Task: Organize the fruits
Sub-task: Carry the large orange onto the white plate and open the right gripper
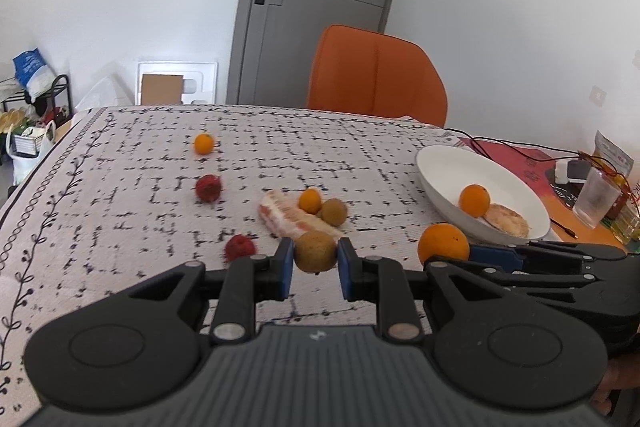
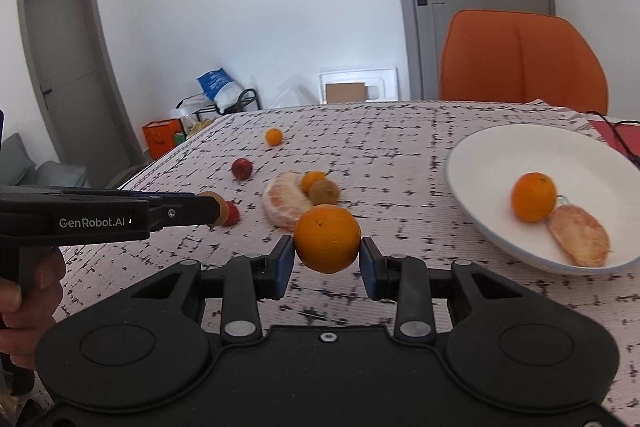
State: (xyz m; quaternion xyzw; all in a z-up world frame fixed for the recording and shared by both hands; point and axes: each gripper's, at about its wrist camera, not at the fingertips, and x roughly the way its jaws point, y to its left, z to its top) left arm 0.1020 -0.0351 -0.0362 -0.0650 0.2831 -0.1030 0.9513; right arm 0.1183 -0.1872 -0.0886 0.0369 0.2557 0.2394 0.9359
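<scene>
Left tongs (image 1: 316,259) clamped on a small brown fruit (image 1: 315,251), right tongs (image 2: 327,251) clamped on an orange (image 2: 327,239), each pinched at its widest and carried clear of the table (image 1: 140,163) (probably so neither rolls). Both aimed toward the white bowl (image 2: 480,163) at right, already holding another orange (image 2: 534,197) and a peeled segment (image 2: 580,235). Beyond, loose on the cloth: two small oranges, a brown fruit, two red ones, a larger peeled piece (image 2: 284,203).
</scene>
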